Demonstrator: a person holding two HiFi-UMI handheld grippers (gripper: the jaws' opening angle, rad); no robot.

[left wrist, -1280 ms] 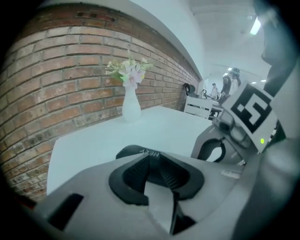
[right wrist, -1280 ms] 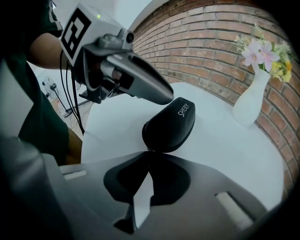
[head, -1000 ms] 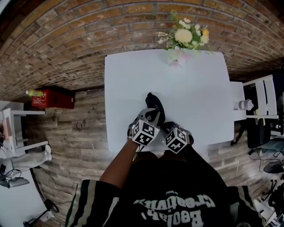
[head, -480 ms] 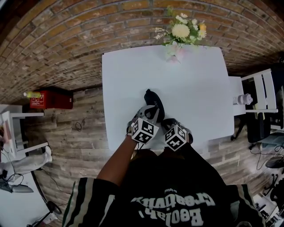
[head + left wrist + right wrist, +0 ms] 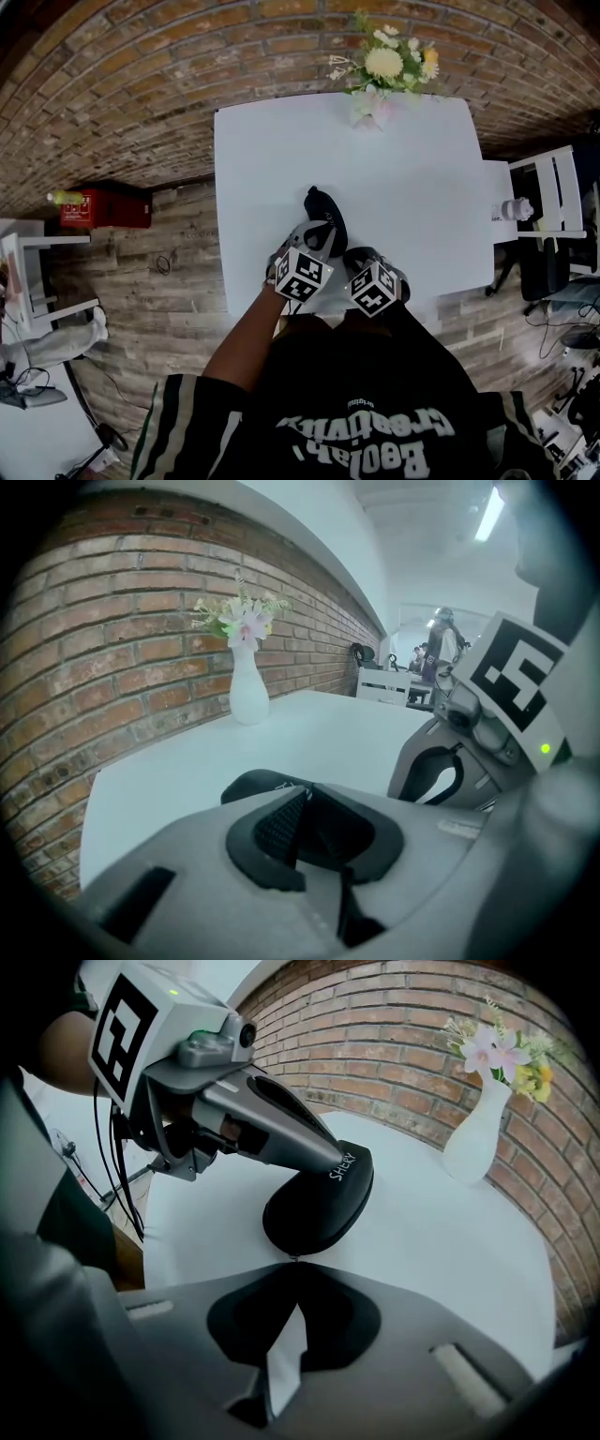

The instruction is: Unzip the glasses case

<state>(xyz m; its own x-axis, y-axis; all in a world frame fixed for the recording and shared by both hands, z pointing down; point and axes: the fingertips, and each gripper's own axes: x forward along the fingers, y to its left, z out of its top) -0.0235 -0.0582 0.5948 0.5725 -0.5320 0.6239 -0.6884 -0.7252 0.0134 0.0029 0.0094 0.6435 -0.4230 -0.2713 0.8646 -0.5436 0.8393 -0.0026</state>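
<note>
A black zipped glasses case point(image 5: 323, 212) lies on the white table point(image 5: 281, 150) just ahead of both grippers. My left gripper point(image 5: 324, 236) is shut on the case's side edge; in the right gripper view its two fingers point(image 5: 309, 1143) meet on the case point(image 5: 314, 1208) by the white lettering. In the left gripper view, the case point(image 5: 248, 785) shows just beyond the closed left gripper point(image 5: 302, 797). My right gripper point(image 5: 292, 1266) sits at the case's near end, shut on the small metal zipper pull point(image 5: 294, 1258). In the head view the right gripper point(image 5: 346, 255) is beside the left.
A white vase of flowers point(image 5: 378, 82) stands at the table's far edge, well beyond the case. White furniture point(image 5: 553, 202) stands right of the table, and a red box point(image 5: 103, 206) lies on the floor to the left. The table's near edge is under my hands.
Almost nothing: the right gripper has rolled slightly at the case's near end. The left gripper and the case stay where they were.
</note>
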